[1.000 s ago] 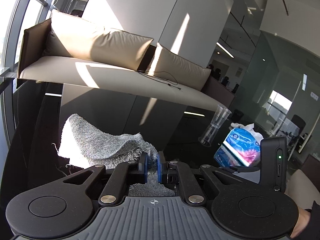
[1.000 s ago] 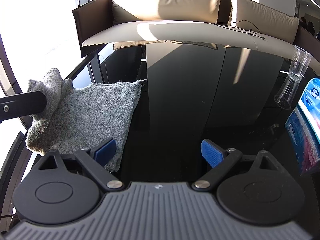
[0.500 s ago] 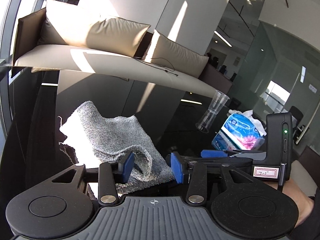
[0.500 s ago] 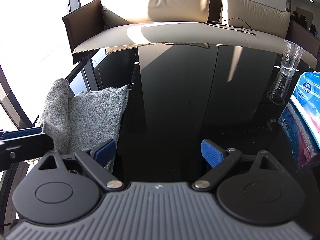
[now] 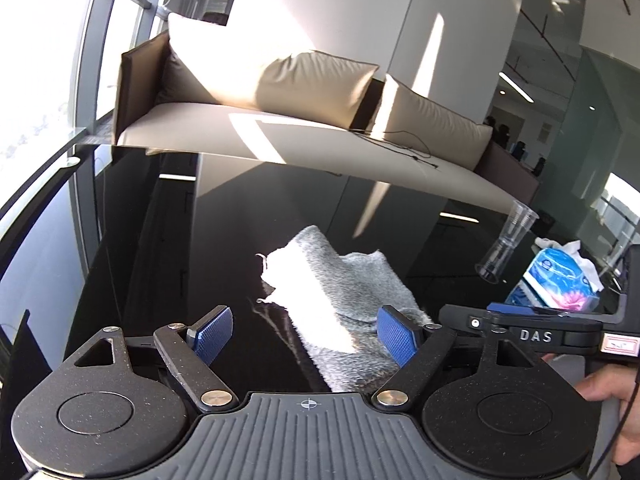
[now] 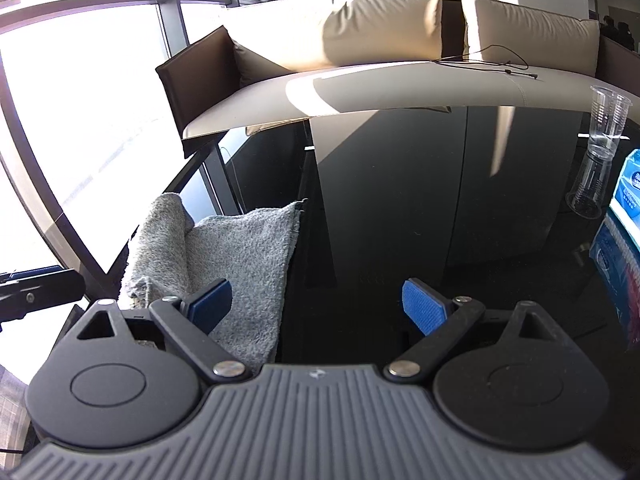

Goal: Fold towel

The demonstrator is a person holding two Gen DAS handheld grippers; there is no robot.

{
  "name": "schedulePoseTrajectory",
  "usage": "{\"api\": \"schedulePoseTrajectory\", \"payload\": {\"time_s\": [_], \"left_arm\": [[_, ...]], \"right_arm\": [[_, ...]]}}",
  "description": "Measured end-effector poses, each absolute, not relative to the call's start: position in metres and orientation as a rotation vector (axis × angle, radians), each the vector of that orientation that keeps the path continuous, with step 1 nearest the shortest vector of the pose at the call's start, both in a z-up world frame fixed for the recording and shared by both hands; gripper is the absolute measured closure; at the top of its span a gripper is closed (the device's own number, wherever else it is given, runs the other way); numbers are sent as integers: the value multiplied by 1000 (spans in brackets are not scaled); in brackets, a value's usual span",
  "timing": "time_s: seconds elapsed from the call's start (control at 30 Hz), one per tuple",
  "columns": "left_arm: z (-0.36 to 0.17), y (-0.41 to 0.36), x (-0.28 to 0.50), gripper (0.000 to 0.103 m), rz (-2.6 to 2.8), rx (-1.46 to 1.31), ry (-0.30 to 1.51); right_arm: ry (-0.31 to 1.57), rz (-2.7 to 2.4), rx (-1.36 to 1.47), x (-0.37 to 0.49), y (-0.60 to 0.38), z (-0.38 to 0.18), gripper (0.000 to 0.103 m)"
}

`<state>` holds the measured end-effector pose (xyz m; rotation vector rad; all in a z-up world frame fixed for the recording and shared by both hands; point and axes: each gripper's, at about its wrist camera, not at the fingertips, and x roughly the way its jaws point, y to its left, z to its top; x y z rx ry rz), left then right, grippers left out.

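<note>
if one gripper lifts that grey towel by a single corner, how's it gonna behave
The grey towel will probably hang limp: one edge already curls over itself in soft folds. It looks light, being thin terry cloth. On the glossy black table it would likely slide when pushed and bunch up rather than move as one flat piece.

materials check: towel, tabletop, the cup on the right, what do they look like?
Towel: grey terry cloth, probably cotton; looped fuzzy pile, frayed threads at a corner. Tabletop: black, high gloss, likely glass or lacquer; it mirrors the sofa and cup. Cup: thin clear plastic, seemingly disposable; see-through, ribbed wall.
</note>
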<state>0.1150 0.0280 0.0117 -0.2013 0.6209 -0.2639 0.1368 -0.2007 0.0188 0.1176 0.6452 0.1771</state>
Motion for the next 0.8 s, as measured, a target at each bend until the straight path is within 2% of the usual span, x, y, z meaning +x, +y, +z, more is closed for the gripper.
{"api": "schedulePoseTrajectory", "payload": {"time_s": [0.27, 0.8], "left_arm": [[11, 51, 122, 19, -161, -265, 659], [14, 48, 119, 18, -171, -258, 672]], "right_arm": [[595, 288, 55, 128, -180, 27, 9], [540, 313, -103, 128, -149, 20, 9]]}}
